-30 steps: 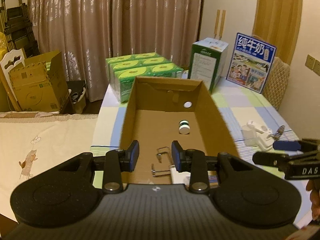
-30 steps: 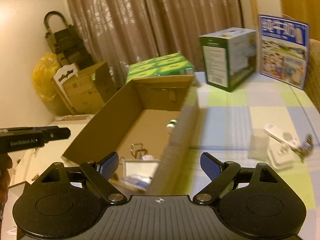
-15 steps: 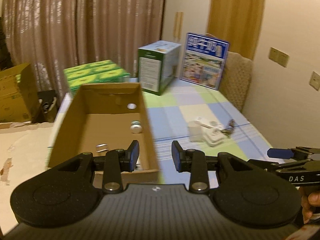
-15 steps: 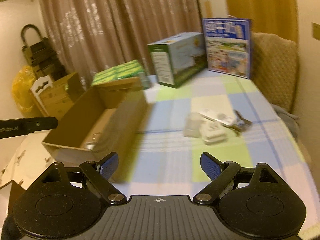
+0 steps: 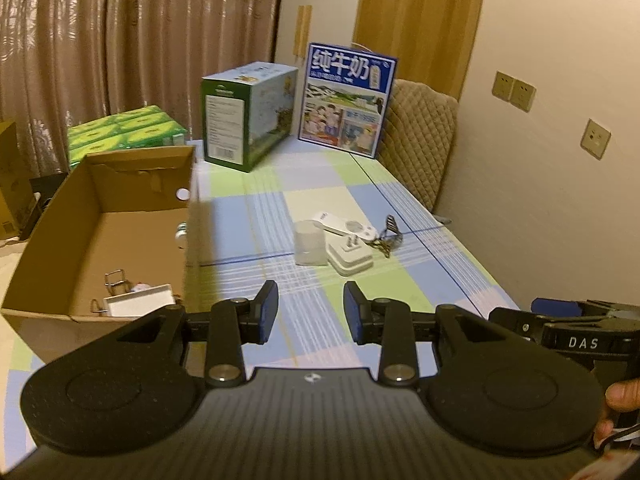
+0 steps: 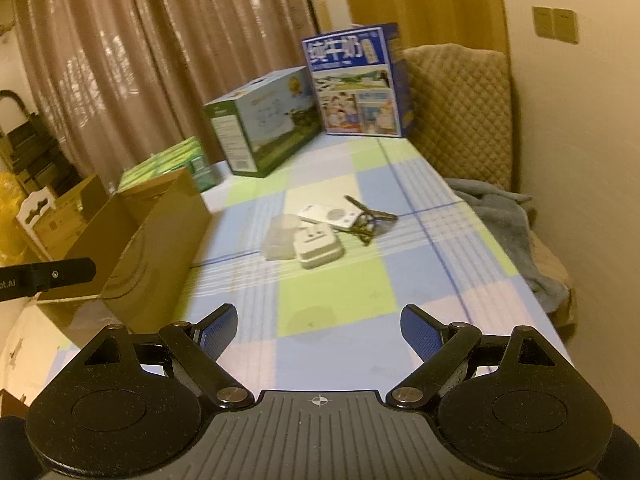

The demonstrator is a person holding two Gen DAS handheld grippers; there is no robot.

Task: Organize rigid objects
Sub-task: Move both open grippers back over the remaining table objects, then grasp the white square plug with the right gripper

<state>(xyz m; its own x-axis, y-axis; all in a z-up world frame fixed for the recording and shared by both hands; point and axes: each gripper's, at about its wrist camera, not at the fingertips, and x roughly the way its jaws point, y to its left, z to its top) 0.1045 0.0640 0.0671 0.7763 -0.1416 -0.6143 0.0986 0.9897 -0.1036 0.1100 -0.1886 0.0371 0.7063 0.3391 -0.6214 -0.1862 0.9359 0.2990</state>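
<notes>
1. Cardboard box [image 5: 100, 236] is sitting at the table's [image 5: 420, 276] left, holding metal clips [image 5: 116, 282], a white carton [image 5: 138, 300] and a small bottle [image 5: 182, 234].
2. I'm holding my left gripper [image 5: 310, 312] partly spread, gripping nothing.
3. I'm keeping my right gripper [image 6: 318, 328] spread wide, gripping nothing.

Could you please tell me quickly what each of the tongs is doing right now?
Left tongs: open, holding nothing.
Right tongs: open wide, holding nothing.

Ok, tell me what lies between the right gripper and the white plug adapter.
Only bare checked tablecloth, seen in the right wrist view. The open right gripper has nothing between it and the white plug adapter.
</notes>
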